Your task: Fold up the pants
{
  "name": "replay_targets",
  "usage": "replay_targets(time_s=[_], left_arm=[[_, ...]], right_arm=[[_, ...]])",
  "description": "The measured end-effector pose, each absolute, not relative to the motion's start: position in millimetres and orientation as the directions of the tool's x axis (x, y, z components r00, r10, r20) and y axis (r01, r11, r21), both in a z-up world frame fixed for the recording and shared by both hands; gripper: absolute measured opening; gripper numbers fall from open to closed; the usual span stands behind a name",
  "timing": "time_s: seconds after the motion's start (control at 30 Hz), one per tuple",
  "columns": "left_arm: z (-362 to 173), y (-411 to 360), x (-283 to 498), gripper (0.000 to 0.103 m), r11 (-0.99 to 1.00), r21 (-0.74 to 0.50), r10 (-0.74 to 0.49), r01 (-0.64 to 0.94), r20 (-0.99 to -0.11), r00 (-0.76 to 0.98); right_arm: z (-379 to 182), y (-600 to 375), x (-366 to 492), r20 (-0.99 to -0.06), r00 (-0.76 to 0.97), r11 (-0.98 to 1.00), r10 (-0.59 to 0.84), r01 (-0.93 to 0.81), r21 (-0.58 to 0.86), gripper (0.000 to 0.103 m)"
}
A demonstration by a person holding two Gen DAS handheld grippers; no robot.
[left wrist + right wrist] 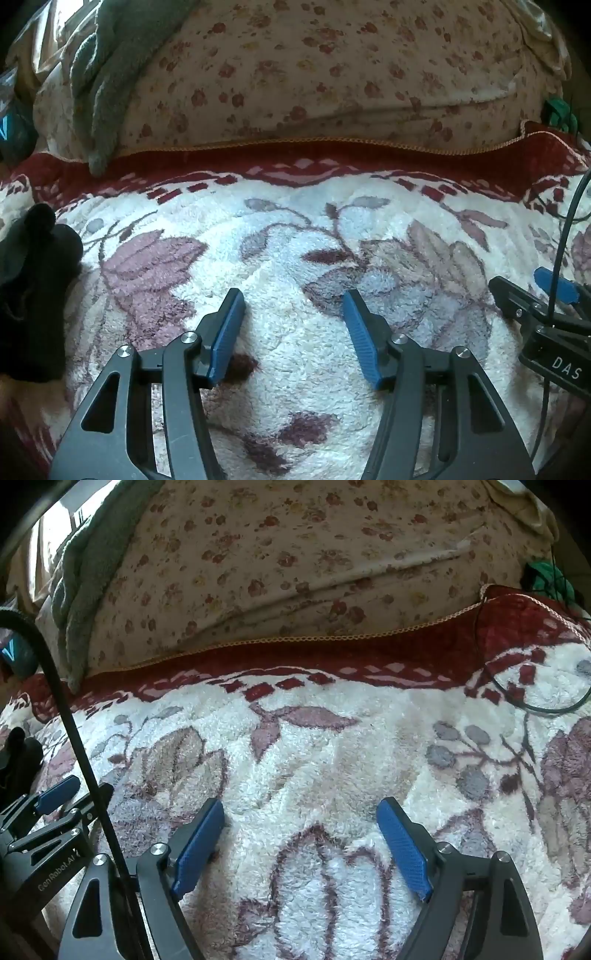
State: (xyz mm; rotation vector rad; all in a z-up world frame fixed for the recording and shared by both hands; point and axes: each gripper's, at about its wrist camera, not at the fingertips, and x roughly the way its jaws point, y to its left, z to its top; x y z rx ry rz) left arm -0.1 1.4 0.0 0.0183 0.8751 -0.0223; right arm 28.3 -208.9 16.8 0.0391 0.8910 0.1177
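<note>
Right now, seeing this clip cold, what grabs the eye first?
Both the left gripper and right gripper hang open and hold nothing over a fluffy white floral blanket. A dark bunched garment, possibly the pants, sits at far left. A flower-print pillow fills the back.

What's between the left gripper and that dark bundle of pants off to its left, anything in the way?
Nothing visible. The left gripper is open over the fluffy floral blanket, and the dark pants lie bunched at the left edge of its view. Only bare blanket shows between them. The right gripper sits on the opposite side.
</note>
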Motion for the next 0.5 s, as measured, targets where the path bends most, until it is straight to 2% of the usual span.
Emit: replay_targets(time_s=[0.5], left_arm=[[0,-1,0,0.056,0.999,0.043,0.014,0.029,-0.767,0.641]], right_arm=[[16,-210,29,-0.773,0.623,0.993,0.12,-0.087,0.084,0.084]])
